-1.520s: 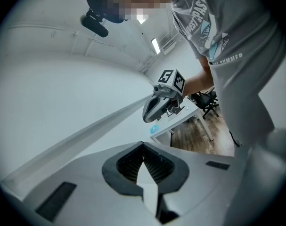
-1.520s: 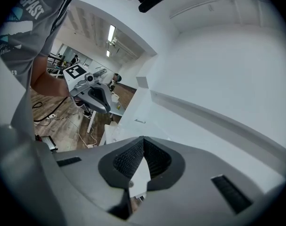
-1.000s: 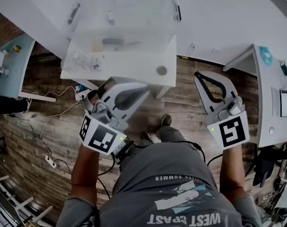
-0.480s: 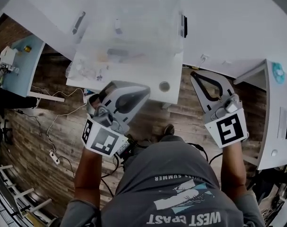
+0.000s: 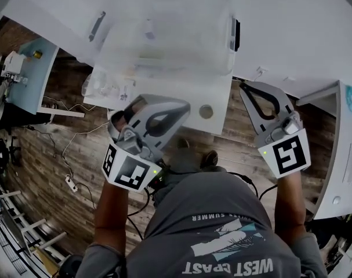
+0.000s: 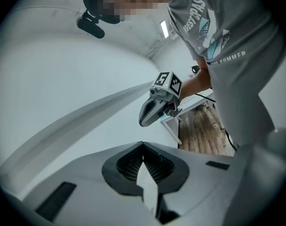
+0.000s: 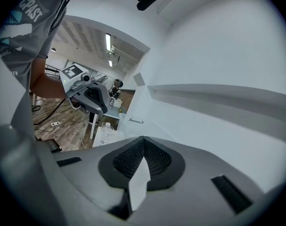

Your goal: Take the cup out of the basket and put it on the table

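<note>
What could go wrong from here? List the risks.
1. The left gripper and right gripper are both shut; reaching into the clear basket like that would only push things.
2. No cup shows clearly through its hazy walls: wrong item risk.
3. The plastic bag at the table edge could be swept off.

Translucent basket (image 5: 219,54) (contents unclear) sits on white table (image 5: 291,28).
</note>
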A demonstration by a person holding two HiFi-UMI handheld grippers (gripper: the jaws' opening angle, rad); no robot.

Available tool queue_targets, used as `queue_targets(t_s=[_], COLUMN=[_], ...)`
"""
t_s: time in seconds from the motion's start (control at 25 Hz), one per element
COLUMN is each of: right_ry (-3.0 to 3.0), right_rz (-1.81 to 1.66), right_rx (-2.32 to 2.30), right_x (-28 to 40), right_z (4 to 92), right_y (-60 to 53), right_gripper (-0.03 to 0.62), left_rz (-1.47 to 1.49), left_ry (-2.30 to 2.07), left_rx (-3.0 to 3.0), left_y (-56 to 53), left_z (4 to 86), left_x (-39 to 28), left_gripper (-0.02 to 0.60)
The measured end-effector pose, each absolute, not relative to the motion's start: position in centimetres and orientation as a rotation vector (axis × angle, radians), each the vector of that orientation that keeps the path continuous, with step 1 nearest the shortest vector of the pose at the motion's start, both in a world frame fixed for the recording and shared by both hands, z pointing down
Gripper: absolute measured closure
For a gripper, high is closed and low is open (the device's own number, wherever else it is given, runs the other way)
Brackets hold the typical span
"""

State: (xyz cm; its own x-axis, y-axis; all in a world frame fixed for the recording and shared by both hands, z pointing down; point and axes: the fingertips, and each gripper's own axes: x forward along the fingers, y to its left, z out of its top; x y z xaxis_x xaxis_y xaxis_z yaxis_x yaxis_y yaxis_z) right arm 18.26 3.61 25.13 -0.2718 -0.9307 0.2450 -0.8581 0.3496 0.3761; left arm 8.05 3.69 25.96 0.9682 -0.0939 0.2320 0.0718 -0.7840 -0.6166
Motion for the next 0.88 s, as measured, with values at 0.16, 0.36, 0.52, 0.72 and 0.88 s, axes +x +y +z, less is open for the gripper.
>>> queue_targets(t_s=[0.16,0.36,0.52,0.72,0.88], right_ry=[-2.179,-2.124,-2.089,-2.009,-1.966], right_rz=[-0.251,-0.22,-0.237,-0.207,-0.151], right_rx=[1.561,1.608,1.62,1.579,1.538], right_x=[18.5,19.6,19.6,19.7,20.5], right_z=[25.3,24.7,24.3,25.3,26.5], right_y=[0.0,-4.4,-8.6,-12.6,-15.8], right_gripper=[0.583,0.583,0.583,0.583,0.583], left_rz=[-0.318,-0.259,-0.209,-0.151,-0.119], left_ry=[0.01,-0.06,-0.086,-0.158,-0.194], left_rx=[-2.456,-2.46,-2.463,-2.488,-2.51], left_y=[-0.4,-5.5,-9.8,-13.5,-15.3], left_z=[26.9,25.7,25.3,25.9,26.8], left_x=[8.4,10.1,10.8,11.4,12.3], left_gripper=[0.571,0.571,0.571,0.571,0.571])
